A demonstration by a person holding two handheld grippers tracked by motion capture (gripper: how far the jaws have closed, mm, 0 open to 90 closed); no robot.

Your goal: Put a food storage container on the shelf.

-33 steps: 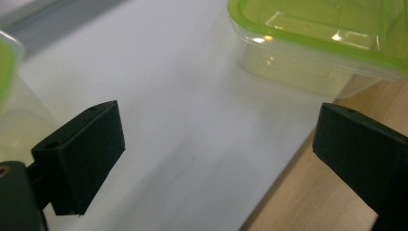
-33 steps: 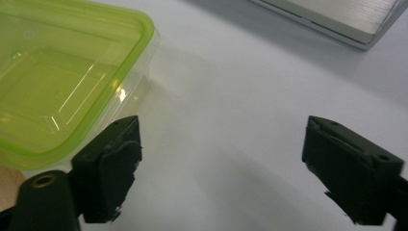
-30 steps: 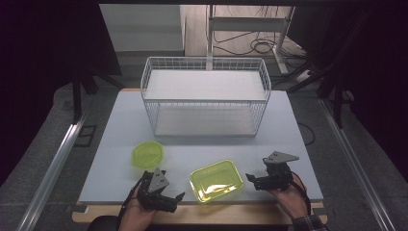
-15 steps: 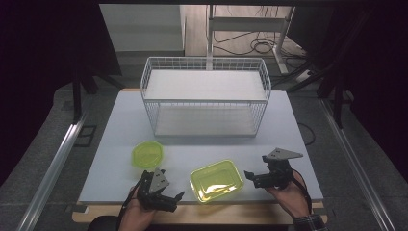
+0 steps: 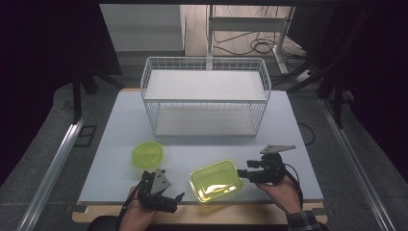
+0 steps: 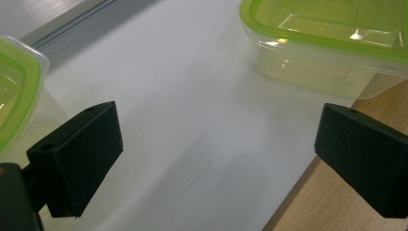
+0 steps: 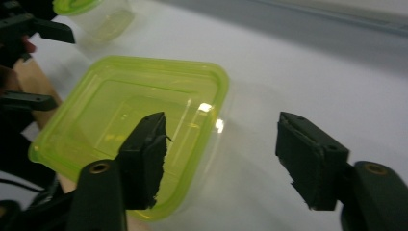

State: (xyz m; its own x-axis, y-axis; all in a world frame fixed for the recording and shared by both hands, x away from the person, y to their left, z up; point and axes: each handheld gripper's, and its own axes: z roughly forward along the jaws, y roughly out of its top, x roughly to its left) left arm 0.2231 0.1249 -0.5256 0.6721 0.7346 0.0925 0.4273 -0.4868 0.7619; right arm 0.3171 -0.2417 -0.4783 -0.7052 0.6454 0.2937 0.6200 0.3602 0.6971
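Square tub (image 5: 215, 180) with green lid sits at the counter's (image 5: 120, 125) near edge, about mid-width, lid on. Right gripper (image 5: 243, 174) is just off the tub's right side, pointing at it. In the right gripper view its fingers (image 7: 144, 159) have just been closing; they are still apart, one over the tub's corner, the other over bare counter, not clamping anything. Left gripper (image 5: 177, 199) rests at the near edge, left of the tub; its fingers (image 6: 79, 156) are spread wide with bare counter between them, grasping nothing. Round tub (image 5: 147, 154) with green lid stands left of center, just beyond the left gripper. Wire basket (image 5: 206, 72) stands toward the far edge, well apart from both tubs.
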